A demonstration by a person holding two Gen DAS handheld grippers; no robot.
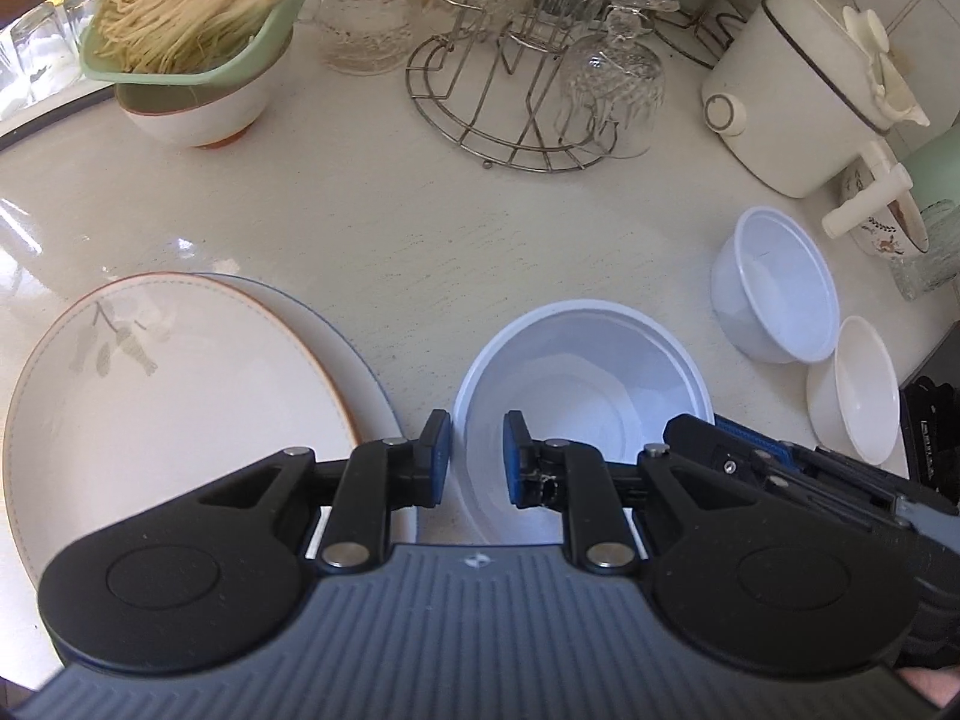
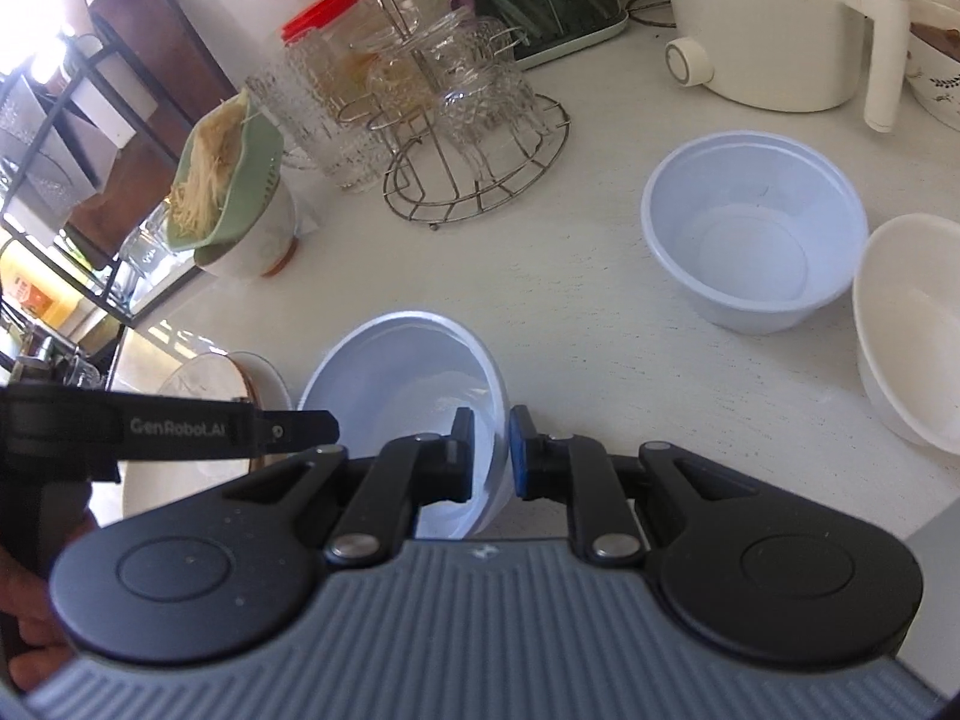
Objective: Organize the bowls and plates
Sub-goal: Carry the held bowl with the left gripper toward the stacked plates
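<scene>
A wide pale-blue plastic bowl (image 1: 594,372) (image 2: 408,372) sits on the cream counter near me. My left gripper (image 1: 476,459) straddles its left rim with a small gap, not pressing it. My right gripper (image 2: 491,453) is shut on the bowl's right rim; it also shows in the left wrist view (image 1: 750,456). Stacked plates, a leaf-patterned cream one (image 1: 168,396) on a blue-rimmed one (image 1: 366,360), lie to the left. A second pale-blue bowl (image 1: 774,282) (image 2: 756,228) and a white bowl (image 1: 852,390) (image 2: 912,324) stand to the right.
A wire glass rack (image 1: 510,108) (image 2: 474,180) with upturned glasses stands at the back. A green colander of noodles (image 1: 192,18) (image 2: 222,174) rests on a bowl at back left. A cream cooker (image 1: 798,102) (image 2: 756,18) stands at back right.
</scene>
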